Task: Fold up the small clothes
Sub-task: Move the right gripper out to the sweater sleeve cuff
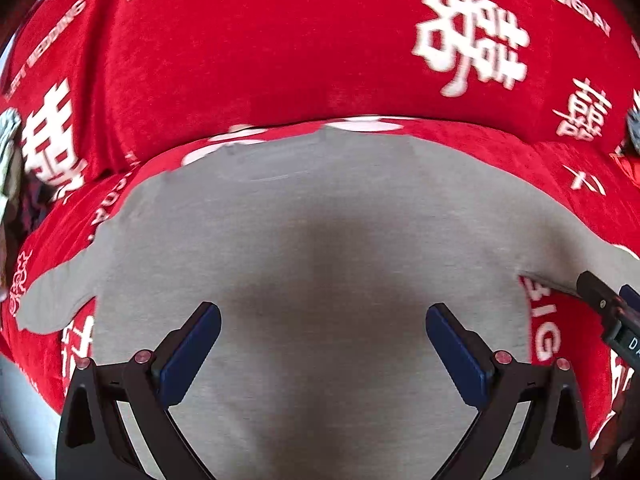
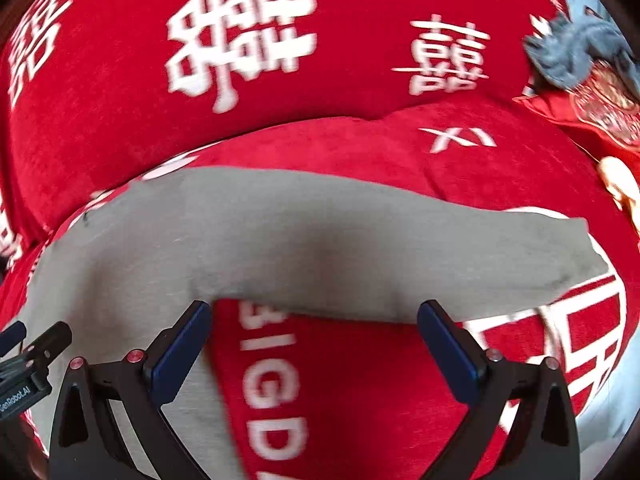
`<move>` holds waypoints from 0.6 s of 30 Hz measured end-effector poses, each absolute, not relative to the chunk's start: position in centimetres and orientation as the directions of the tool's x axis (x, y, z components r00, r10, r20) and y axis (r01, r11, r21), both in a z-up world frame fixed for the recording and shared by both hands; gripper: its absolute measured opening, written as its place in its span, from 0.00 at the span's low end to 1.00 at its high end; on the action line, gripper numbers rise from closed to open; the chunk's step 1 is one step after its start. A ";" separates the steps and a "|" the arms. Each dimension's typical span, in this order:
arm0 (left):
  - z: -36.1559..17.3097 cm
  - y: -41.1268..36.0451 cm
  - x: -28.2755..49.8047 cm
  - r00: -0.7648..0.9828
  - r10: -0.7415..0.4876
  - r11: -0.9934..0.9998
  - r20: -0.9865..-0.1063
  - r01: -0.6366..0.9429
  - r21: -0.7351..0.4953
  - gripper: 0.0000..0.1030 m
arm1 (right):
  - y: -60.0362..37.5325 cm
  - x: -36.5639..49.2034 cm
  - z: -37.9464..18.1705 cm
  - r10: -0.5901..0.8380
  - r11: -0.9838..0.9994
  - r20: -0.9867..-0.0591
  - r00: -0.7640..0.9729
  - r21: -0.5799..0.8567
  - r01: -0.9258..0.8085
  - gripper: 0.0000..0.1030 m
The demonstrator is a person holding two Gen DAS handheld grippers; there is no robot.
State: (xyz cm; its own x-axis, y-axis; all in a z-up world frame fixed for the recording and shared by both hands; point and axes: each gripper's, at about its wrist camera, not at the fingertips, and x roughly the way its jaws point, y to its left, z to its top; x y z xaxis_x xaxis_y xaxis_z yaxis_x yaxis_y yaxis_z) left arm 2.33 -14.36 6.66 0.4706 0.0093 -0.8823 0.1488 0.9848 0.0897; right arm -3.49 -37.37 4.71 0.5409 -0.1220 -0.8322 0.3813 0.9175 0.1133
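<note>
Left wrist view: we see the left gripper [image 1: 323, 336], jaws wide apart, empty, over a plain grey cotton T-shirt [image 1: 320, 220] spread flat on a red velvet cover with white characters [image 1: 240, 48]. Right wrist view: right gripper [image 2: 314, 338], jaws spread, empty, above the shirt's sleeve [image 2: 500, 256]; a dark grey garment [image 2: 576, 56] lies well apart.

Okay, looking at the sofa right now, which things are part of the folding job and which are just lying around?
For the job:
- plain grey knit shirt, spread flat
- left hand-held gripper, open
- right hand-held gripper, open

Lying about:
- crumpled blue-grey garment
- red printed garment
- red sofa cover with white lettering
</note>
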 end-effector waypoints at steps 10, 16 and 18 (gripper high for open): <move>6.3 -20.8 2.4 0.470 -0.006 0.973 -0.883 0.208 0.104 1.00 | -43.6 -6.1 4.1 -0.174 0.876 -0.828 0.533 0.117 0.467 0.99; 5.7 -24.2 2.3 0.461 -0.007 0.961 -0.888 0.250 0.122 1.00 | -47.6 -8.1 3.2 -0.204 0.836 -0.833 0.514 0.124 0.534 0.99; 5.6 -25.2 2.1 0.462 -0.009 0.955 -0.887 0.266 0.128 1.00 | -49.0 -8.9 3.0 -0.219 0.821 -0.833 0.509 0.124 0.557 0.99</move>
State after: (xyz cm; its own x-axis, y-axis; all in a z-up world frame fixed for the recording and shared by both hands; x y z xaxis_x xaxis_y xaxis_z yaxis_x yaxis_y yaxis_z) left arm 2.14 -25.23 5.58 0.4618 -0.0094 -0.8869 0.2663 0.9553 0.1285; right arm -8.86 -49.02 3.03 0.5085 -0.2191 -0.8327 0.5570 0.8212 0.1241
